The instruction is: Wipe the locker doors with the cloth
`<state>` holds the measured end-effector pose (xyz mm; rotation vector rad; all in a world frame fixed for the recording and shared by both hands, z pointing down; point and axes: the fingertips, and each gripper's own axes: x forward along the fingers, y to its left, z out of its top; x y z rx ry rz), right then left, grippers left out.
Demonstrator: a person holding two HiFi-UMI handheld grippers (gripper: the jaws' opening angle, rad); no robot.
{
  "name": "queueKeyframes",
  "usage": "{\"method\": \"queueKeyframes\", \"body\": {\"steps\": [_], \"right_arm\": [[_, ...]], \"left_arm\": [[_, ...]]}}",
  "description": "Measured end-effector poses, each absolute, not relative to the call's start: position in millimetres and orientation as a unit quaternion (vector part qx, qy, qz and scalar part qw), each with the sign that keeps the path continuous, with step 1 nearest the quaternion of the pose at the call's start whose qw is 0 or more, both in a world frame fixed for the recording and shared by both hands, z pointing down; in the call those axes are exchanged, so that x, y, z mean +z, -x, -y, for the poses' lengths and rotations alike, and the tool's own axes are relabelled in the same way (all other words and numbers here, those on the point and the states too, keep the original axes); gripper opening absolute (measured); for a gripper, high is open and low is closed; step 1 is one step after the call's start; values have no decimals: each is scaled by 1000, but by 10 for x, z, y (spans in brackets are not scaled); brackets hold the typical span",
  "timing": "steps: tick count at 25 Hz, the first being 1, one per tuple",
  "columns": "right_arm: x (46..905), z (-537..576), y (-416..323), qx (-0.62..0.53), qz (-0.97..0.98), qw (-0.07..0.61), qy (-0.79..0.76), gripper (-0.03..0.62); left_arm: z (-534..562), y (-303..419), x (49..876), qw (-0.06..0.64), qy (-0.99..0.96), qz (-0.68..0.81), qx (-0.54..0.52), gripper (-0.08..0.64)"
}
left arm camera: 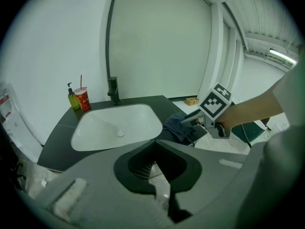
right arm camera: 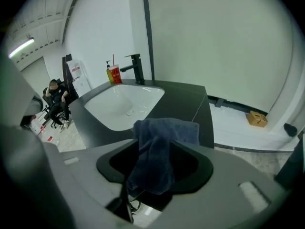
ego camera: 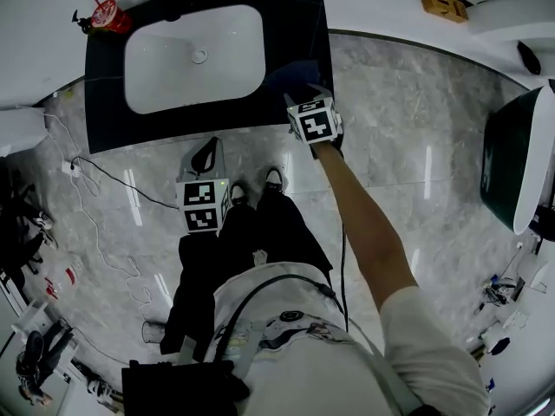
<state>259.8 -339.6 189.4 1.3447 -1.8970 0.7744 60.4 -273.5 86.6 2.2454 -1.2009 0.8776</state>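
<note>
The dark blue cloth (ego camera: 293, 74) lies over the right front corner of the black counter (ego camera: 104, 120). In the right gripper view the cloth (right arm camera: 155, 151) hangs down through the gap between the jaws. My right gripper (ego camera: 303, 92) is at that corner, its jaws standing wide and not pressing the cloth. From the left gripper view the right gripper (left arm camera: 198, 120) and the cloth (left arm camera: 180, 125) show together at the counter edge. My left gripper (ego camera: 208, 146) hangs lower, in front of the counter by the person's legs, jaws together and empty. No locker doors are in view.
A white basin (ego camera: 173, 68) is set in the counter, with a black tap (left arm camera: 113, 90), a red cup (ego camera: 110, 14) and a soap bottle (left arm camera: 73, 99) behind it. A cable (ego camera: 113, 189) trails over the marble floor. A cardboard box (ego camera: 444, 5) lies far right.
</note>
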Motion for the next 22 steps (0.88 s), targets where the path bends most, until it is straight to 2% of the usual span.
{"method": "queueKeyframes", "body": {"steps": [4, 7, 8, 10, 13, 22], "right_arm": [[2135, 3534, -2565, 307, 716, 376, -501, 235], [2222, 3608, -2588, 300, 709, 391, -505, 233], [2231, 3622, -2607, 296, 707, 392, -509, 212], [2226, 3617, -2635, 286, 706, 394, -515, 129], [2204, 3566, -2647, 274, 712, 393, -512, 101], [1588, 3223, -2626, 243, 744, 296, -548, 95]], "left_arm": [[2686, -560, 896, 222, -810, 433, 328, 0], [2664, -500, 908, 221, -806, 435, 334, 0], [2659, -481, 916, 221, -805, 437, 335, 1], [2636, -460, 924, 221, -804, 438, 337, 0], [2588, -479, 904, 221, -803, 439, 337, 0], [2533, -614, 675, 205, -813, 445, 316, 0]]}}
